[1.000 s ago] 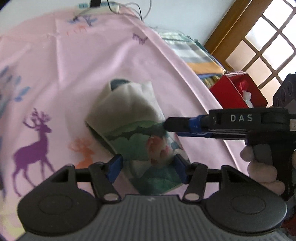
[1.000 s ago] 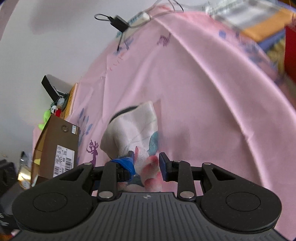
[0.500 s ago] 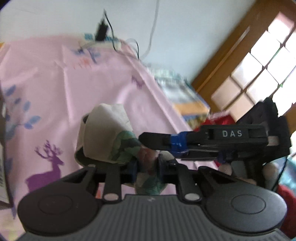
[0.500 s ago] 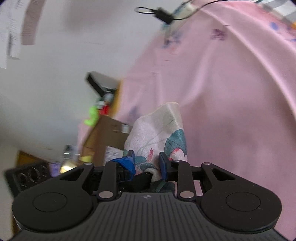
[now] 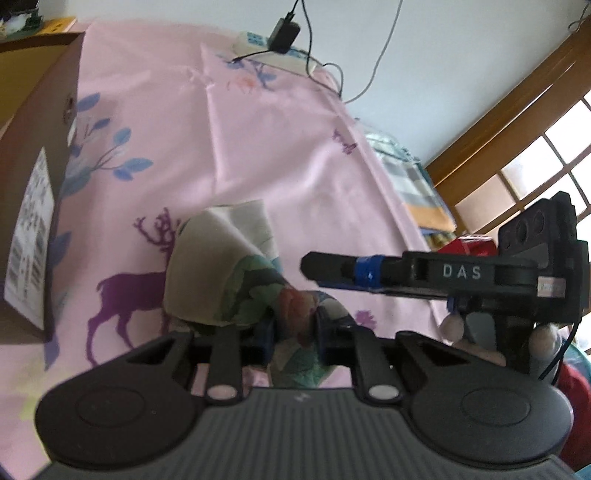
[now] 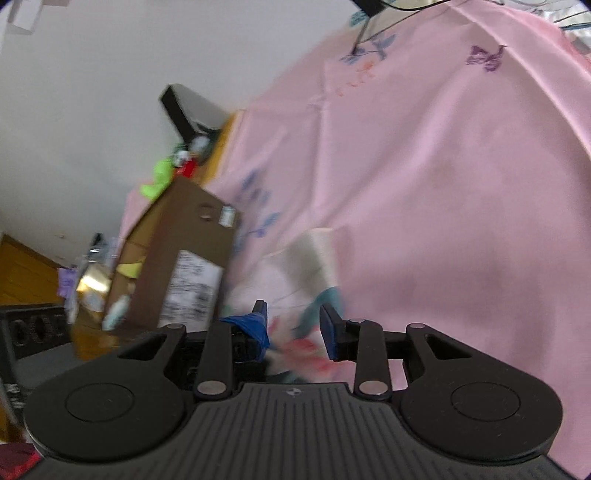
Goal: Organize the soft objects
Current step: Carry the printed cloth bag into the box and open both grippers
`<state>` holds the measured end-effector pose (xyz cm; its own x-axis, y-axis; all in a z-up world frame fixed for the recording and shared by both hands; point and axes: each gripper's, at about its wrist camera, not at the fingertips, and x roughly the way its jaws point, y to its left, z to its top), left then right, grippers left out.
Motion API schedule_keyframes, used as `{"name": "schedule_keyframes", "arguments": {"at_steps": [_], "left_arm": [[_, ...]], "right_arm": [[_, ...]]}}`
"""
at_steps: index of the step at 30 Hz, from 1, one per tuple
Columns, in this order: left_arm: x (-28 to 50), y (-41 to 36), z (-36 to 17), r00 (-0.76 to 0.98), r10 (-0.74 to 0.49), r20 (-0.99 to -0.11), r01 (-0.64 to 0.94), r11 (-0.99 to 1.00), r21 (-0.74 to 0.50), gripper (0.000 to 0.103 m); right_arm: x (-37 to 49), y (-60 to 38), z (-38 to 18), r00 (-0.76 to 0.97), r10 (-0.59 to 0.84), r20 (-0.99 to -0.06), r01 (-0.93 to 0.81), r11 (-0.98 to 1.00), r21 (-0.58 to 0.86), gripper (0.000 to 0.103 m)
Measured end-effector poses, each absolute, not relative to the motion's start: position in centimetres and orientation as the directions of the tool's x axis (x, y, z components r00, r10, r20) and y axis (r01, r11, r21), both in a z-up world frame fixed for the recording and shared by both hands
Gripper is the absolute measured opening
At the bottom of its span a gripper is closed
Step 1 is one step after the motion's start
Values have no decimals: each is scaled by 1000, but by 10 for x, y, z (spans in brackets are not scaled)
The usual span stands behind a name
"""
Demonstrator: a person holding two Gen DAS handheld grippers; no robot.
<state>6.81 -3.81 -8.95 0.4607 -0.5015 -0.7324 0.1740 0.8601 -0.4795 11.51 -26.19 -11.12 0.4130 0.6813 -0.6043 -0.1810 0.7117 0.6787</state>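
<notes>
Left wrist view:
- Logged left gripper (image 5: 293,328) with both fingers drawn in tight on a bunched fold of the floral cloth (image 5: 221,273). No gap visible between pads and fabric.
- Saw printed green-and-pink side of the cloth pinched at the fingertips. Pale plain side ballooned up ahead of the fingers and to their left, draping down toward the pink sheet (image 5: 258,147). Could not confirm whether the far end touched the sheet.
- Recorded a loose tail of cloth hanging back between the fingers toward the gripper body.
- Noted purple deer print on the sheet just left of the fingers, partly covered by the cloth.
- Noted cardboard box (image 5: 29,206) with a white label far left of the fingers, standing on the sheet.
- Noted charger (image 5: 283,31) with cable well ahead of the fingers at the far edge of the sheet.
- Noted folded striped fabric (image 5: 417,184) and a red box (image 5: 474,245) ahead and to the right, beyond the sheet edge.

Right wrist view (blurred):
- Logged right gripper (image 6: 293,326) with fingers standing apart and the floral cloth lying between and ahead of them.
- Could not resolve contact of pads with fabric through the blur, so grip left undetermined.
- From the left view, saw this gripper side-on, right of the left fingers, tip close beside the raised cloth; touching or not, could not tell.
</notes>
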Motion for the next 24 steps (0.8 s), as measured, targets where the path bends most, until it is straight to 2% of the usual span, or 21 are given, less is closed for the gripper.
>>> {"name": "schedule_keyframes", "arguments": {"at_steps": [3,6,16,24], "left_arm": [[69,-30,-97,451,-481,-751,150,871,-467,19],[66,-24,-100,464,-466,-753,139,878,-458,55],[84,-15,-114,445,-505,-740,116,852,-511,55],[67,-29,-98,465,-524,-714,193,847,-496,55]], "right_arm": [[118,-267,-120,401,673,-621,-156,718,678,16],[118,-267,-129,392,666,-635,-138,725,675,16],[124,-259,-143,349,719,-600,-46,653,756,17],[117,-251,-140,287,786,-548,-13,575,818,17]]}}
